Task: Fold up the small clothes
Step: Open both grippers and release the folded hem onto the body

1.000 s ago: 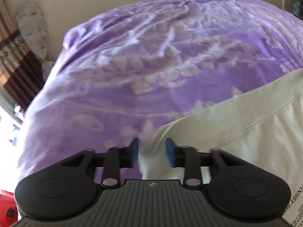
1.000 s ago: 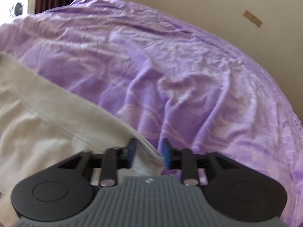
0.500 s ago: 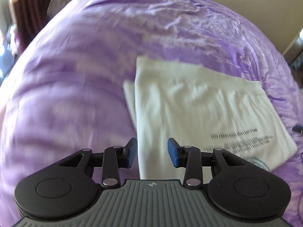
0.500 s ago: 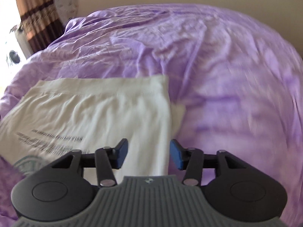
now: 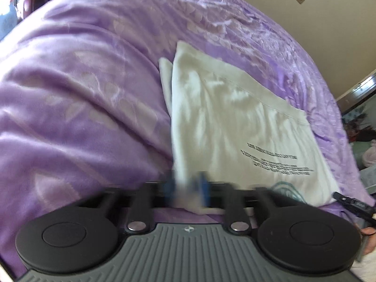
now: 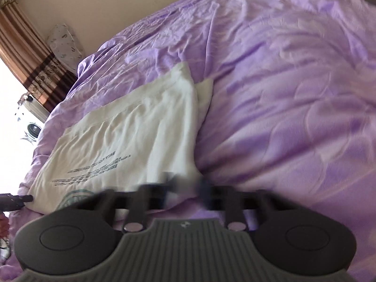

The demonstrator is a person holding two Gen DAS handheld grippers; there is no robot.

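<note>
A white garment (image 5: 235, 129) with black print lies folded into a rectangle on the purple bedspread (image 5: 82, 117), a sleeve tip poking out at its far corner. My left gripper (image 5: 185, 188) is at its near left edge. The blurred jaws are closing with white cloth between the pads. In the right wrist view the same garment (image 6: 131, 136) lies left of centre on the bedspread (image 6: 282, 94). My right gripper (image 6: 188, 188) is at the near right corner, its jaws closing on the cloth edge. Each view shows the other gripper's black tip at the opposite corner.
A beige wall (image 6: 98, 4) runs behind the bed. A striped brown curtain (image 6: 30, 54) and a patterned pillow (image 6: 63, 42) sit at the far left of the right wrist view. A person's hand (image 5: 369, 235) shows at the left wrist view's right edge.
Both grippers pulled back from the garment's far band, rolled, and came down at its near corners. Their jaws went from open to closing on the cloth.
</note>
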